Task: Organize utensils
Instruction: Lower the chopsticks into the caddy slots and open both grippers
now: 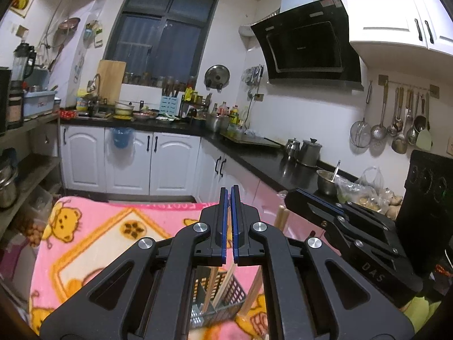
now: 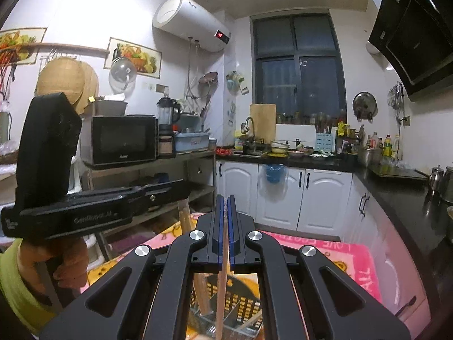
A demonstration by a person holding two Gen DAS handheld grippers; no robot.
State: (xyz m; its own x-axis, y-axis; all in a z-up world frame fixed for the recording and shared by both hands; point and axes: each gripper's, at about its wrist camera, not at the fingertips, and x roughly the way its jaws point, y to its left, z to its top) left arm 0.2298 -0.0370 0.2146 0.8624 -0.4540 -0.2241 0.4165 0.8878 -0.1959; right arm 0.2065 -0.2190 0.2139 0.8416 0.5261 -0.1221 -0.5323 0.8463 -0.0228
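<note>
My left gripper (image 1: 229,188) is shut high above the pink bear blanket (image 1: 85,240). Wooden chopsticks (image 1: 211,286) show below its pads, and in the right wrist view chopsticks (image 2: 184,216) hang from its tip (image 2: 184,192). My right gripper (image 2: 225,197) is shut on a pale wooden chopstick (image 2: 223,255) that runs down between the blue pads. In the left wrist view it (image 1: 291,197) sits to the right with wooden ends (image 1: 283,216) under its tip. A black slotted utensil basket (image 2: 246,306) (image 1: 232,291) stands on the blanket beneath both grippers, with more chopsticks upright in it.
A black L-shaped counter (image 1: 269,161) with steel pots runs along the right. Ladles and strainers (image 1: 396,121) hang on the wall above it. A metal shelf with a microwave (image 2: 121,141) stands at the left. A hand in a yellow-green sleeve (image 2: 17,283) holds the left gripper.
</note>
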